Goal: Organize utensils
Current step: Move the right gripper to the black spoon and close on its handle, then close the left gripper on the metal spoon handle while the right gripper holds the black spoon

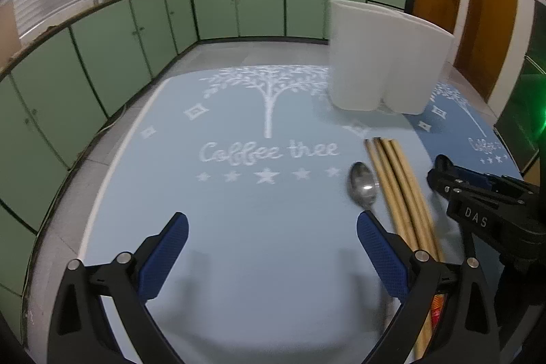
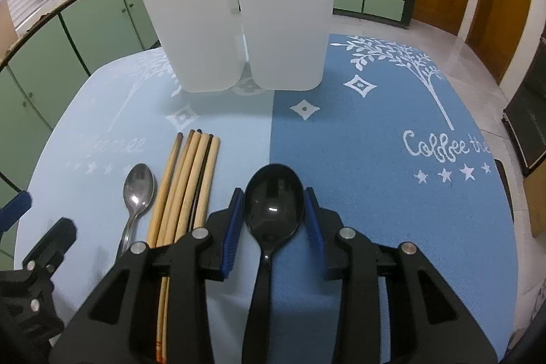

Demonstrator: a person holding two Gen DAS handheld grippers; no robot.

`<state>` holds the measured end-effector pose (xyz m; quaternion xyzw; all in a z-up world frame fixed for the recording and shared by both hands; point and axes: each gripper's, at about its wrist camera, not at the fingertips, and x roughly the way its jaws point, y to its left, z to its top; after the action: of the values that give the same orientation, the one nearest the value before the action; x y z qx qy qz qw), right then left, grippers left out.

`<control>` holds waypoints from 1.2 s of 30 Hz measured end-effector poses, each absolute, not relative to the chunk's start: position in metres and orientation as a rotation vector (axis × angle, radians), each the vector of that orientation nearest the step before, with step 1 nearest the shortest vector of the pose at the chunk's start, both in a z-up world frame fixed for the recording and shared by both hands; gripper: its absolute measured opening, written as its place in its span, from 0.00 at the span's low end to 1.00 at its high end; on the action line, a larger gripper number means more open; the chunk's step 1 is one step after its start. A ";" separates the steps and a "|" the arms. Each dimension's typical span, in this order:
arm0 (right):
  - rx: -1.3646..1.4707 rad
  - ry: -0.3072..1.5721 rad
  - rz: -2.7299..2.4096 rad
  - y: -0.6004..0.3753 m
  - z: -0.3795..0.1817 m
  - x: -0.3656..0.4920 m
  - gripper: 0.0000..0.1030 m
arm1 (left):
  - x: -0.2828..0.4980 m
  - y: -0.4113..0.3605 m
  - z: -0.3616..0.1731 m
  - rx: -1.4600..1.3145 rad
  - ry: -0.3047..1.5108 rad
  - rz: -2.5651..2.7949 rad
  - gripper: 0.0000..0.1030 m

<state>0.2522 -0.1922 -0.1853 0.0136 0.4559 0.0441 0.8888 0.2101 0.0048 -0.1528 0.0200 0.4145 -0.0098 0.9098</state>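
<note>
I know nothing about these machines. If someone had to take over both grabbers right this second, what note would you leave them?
Left gripper: open, empty, over the light blue mat.
Right gripper: around the black spoon's bowl; I can't tell whether it grips.
Metal spoon and chopsticks lie side by side on the mat.
White holder stands behind them; its inside is hidden.
Left to do: the three visible utensil groups likely go into the holder.

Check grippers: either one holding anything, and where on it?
The left gripper is open and holds nothing. The right gripper brackets the black spoon at its bowl, but the pads look slightly clear of it, so a real grip cannot be confirmed.
</note>
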 end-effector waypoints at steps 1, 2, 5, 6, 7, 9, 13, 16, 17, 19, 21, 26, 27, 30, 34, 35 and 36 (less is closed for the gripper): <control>0.032 0.947 0.085 -0.196 -0.183 0.251 0.32 | 0.212 0.000 -0.154 0.044 0.859 -0.035 0.94; 0.033 0.948 0.082 -0.201 -0.182 0.250 0.32 | 0.213 -0.004 -0.155 0.047 0.863 -0.044 0.94; 0.025 0.948 0.090 -0.210 -0.180 0.250 0.32 | 0.219 -0.016 -0.160 0.060 0.881 -0.066 0.94; 0.019 0.949 0.093 -0.212 -0.179 0.250 0.33 | 0.222 -0.020 -0.163 0.067 0.891 -0.068 0.94; 0.013 0.950 0.094 -0.213 -0.179 0.249 0.33 | 0.225 -0.023 -0.166 0.070 0.897 -0.073 0.94; 0.016 0.949 0.096 -0.216 -0.180 0.249 0.33 | 0.231 -0.029 -0.173 0.084 0.920 -0.075 0.94; 0.017 0.944 0.098 -0.220 -0.182 0.249 0.33 | 0.240 -0.032 -0.185 0.093 0.958 -0.061 0.95; 0.010 0.941 0.093 -0.221 -0.182 0.252 0.33 | 0.243 -0.029 -0.184 0.103 0.961 -0.041 0.95; 0.007 0.940 0.088 -0.222 -0.182 0.252 0.33 | 0.244 -0.027 -0.184 0.103 0.963 -0.044 0.95; 0.001 0.939 0.083 -0.222 -0.183 0.250 0.33 | 0.243 -0.023 -0.183 0.108 0.960 -0.028 0.95; -0.006 0.937 0.077 -0.225 -0.182 0.249 0.33 | 0.242 -0.021 -0.181 0.128 0.947 0.005 0.95; -0.027 0.933 0.061 -0.230 -0.184 0.252 0.33 | 0.244 -0.024 -0.178 0.102 0.943 -0.026 0.94; -0.027 0.932 0.056 -0.232 -0.184 0.253 0.33 | 0.246 -0.027 -0.178 0.107 0.942 -0.027 0.94; -0.024 0.932 0.051 -0.240 -0.184 0.255 0.33 | 0.254 -0.033 -0.178 0.106 0.945 -0.040 0.94; -0.025 0.933 0.058 -0.244 -0.184 0.259 0.33 | 0.267 -0.038 -0.179 0.126 0.946 -0.034 0.94; -0.030 0.933 0.058 -0.245 -0.184 0.260 0.33 | 0.270 -0.037 -0.179 0.127 0.948 -0.032 0.94; -0.033 0.934 0.059 -0.245 -0.183 0.259 0.33 | 0.273 -0.037 -0.179 0.128 0.949 -0.031 0.94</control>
<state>0.2592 -0.2454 -0.1832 -0.0158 0.4501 0.0282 0.8924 0.2732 -0.0371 -0.1792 0.0615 0.4568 -0.0151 0.8873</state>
